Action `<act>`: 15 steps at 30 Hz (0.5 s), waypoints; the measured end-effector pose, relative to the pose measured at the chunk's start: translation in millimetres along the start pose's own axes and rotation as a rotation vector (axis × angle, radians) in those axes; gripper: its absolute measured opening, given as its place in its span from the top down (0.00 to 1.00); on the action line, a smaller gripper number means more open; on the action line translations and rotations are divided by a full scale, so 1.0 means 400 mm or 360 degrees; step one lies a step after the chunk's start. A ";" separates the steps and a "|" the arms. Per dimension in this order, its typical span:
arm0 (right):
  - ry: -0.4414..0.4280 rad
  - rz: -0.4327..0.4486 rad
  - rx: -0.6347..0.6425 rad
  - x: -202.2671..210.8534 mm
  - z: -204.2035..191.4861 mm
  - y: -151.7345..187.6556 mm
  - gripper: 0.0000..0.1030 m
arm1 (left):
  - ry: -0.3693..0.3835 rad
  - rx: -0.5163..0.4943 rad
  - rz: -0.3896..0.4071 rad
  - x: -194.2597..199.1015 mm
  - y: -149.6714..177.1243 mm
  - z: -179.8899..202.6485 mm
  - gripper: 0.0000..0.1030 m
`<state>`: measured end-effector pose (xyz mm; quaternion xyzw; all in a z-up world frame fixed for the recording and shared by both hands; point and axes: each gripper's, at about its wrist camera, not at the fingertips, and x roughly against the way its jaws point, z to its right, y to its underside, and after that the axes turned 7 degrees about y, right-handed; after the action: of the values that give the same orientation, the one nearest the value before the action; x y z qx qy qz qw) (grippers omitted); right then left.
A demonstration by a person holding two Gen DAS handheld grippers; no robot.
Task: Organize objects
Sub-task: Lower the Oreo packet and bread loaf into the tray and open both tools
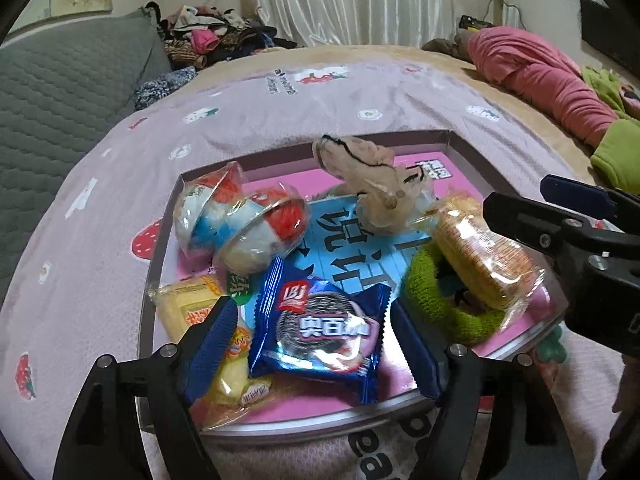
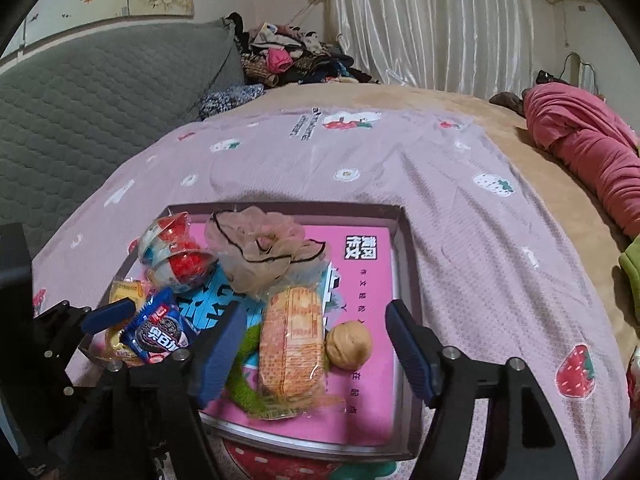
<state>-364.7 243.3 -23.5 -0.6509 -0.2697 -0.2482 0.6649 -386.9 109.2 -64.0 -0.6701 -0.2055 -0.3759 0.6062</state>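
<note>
Nearest us, left hand-held gripper (image 1: 316,344) hangs with fingers apart, straddling the blue cookie packet (image 1: 320,330) at 6 o'clock in the tray (image 1: 472,152) on the bed. Right hand-held gripper (image 2: 316,344), also spread and empty, brackets the cracker pack (image 2: 291,340), with the walnut (image 2: 349,345) at its 3 o'clock. We judge both wrappers light, slick, crushable: pinch across short sides, gently.

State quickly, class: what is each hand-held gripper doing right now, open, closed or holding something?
Left hand-held gripper: open, holding nothing, either side of the blue cookie packet.
Right hand-held gripper: open, holding nothing, above the cracker pack.
</note>
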 end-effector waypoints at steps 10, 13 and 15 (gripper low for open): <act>-0.0045 0.0133 -0.0108 0.054 0.027 -0.017 0.24 | -0.0038 0.0014 0.0028 0.031 -0.009 -0.008 0.14; -0.0073 0.0180 -0.0137 0.075 0.033 -0.022 0.23 | 0.0004 0.0030 0.0077 0.051 -0.014 -0.013 0.10; -0.0079 0.0201 -0.0144 0.086 0.034 -0.025 0.23 | 0.0014 0.0041 0.0110 0.065 -0.018 -0.016 0.10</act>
<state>-346.9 257.2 7.2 -0.7020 -0.2330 -0.2013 0.6422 -377.2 99.7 -40.0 -0.6672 -0.1843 -0.3551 0.6284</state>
